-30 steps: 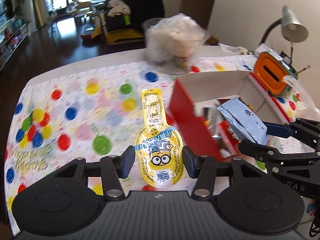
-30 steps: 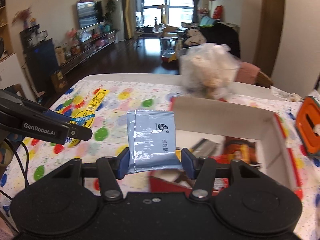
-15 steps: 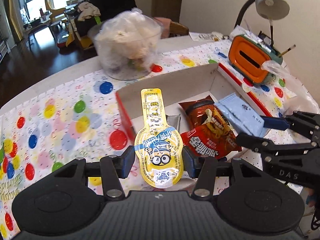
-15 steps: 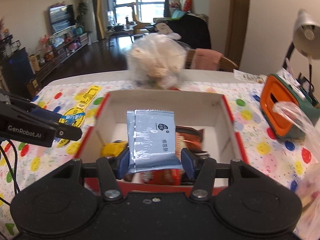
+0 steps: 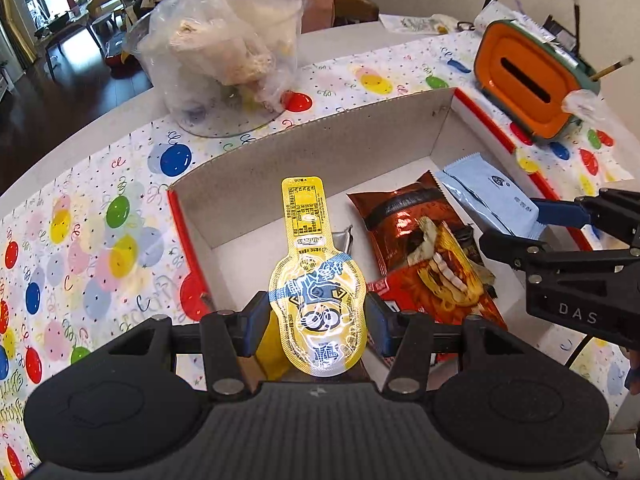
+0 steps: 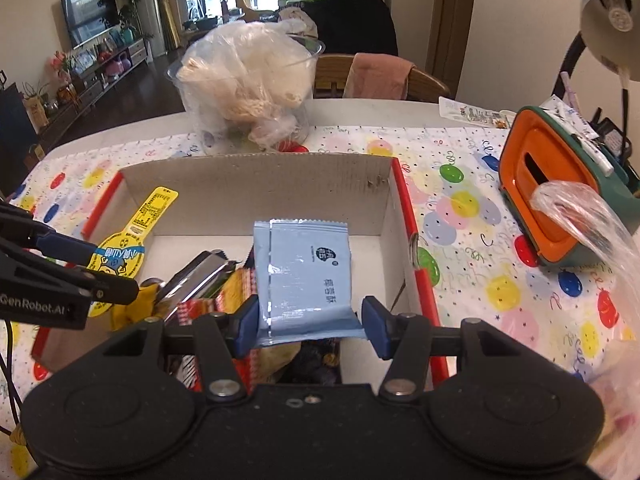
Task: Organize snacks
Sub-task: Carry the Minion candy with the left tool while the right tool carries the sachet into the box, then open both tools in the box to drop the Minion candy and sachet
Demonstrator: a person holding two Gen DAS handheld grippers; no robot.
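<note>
- Left wrist cam: rides on left gripper (image 5: pixel 318 316), close above box (image 5: pixel 320 148), looks down-forward from its left-front corner.
- Right wrist cam: on right gripper (image 6: pixel 310 320), near edge, faces far wall squarely.
- Shared: box interior, bagged bowl (image 6: pixel 248 80), orange holder (image 5: pixel 532 80); each sees the other gripper.

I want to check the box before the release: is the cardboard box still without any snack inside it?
No, the cardboard box already holds a dark red snack bag lying on its floor.
</note>
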